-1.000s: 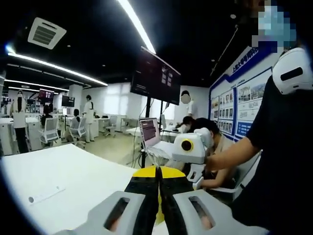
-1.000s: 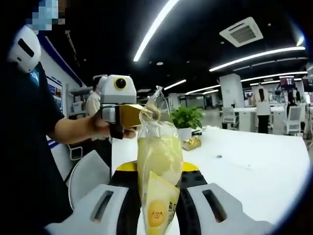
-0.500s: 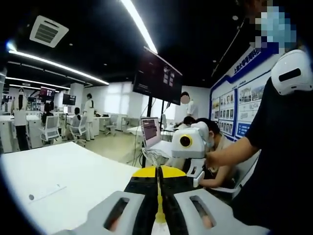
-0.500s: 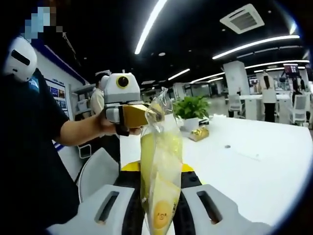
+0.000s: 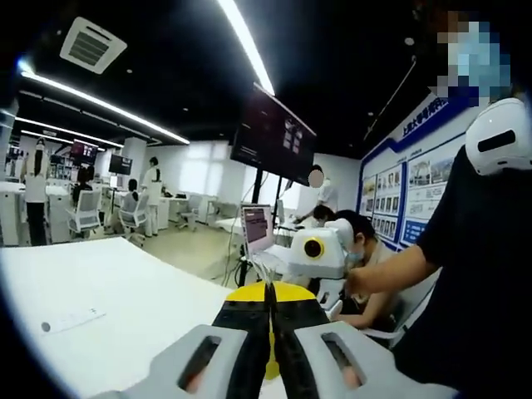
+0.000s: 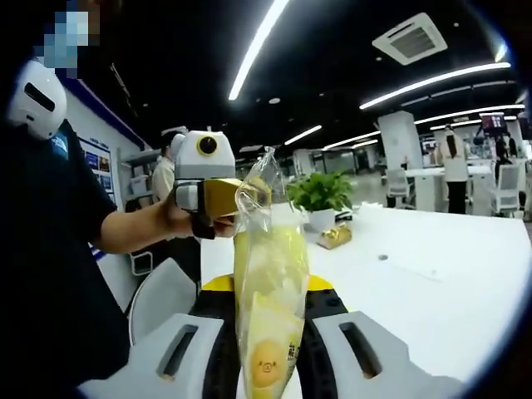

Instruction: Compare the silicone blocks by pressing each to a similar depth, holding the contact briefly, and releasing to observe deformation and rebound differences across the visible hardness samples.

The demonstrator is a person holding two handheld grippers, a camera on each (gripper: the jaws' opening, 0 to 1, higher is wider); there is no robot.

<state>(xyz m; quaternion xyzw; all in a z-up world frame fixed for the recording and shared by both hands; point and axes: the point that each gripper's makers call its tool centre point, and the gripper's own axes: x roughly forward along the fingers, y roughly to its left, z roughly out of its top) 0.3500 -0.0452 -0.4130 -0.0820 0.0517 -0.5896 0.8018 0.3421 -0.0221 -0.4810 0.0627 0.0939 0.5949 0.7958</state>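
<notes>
Your white table (image 6: pixel 449 283) spreads across the right half of the right gripper view and the lower left of the left gripper view, with a potted plant (image 6: pixel 320 195) and a small gold packet (image 6: pixel 331 238) at its far end, well apart from your hands. No silicone blocks can be made out on it; what you hold instead is a clear plastic bag (image 6: pixel 268 283) with pale yellow contents and a yellow face label low down. Its long axis runs straight up the centre of the right gripper view, from bottom edge to mid-frame. Your right gripper (image 6: pixel 268 366) has its jaws closed on the bag's lower end. Your left gripper (image 6: pixel 218 197), coming in at centre left, pinches the crinkled top corner, so the bag hangs stretched between both grippers, neither nearer than the other. Judging from this, any pressing must wait until the bag is opened or set down. The left gripper view gives the bag edge-on only: a thin yellow sliver between jaws pressed together at bottom centre, with the right gripper (image 5: pixel 320 258) just beyond at centre right; the bag's width, contents and label come from the right gripper view.
</notes>
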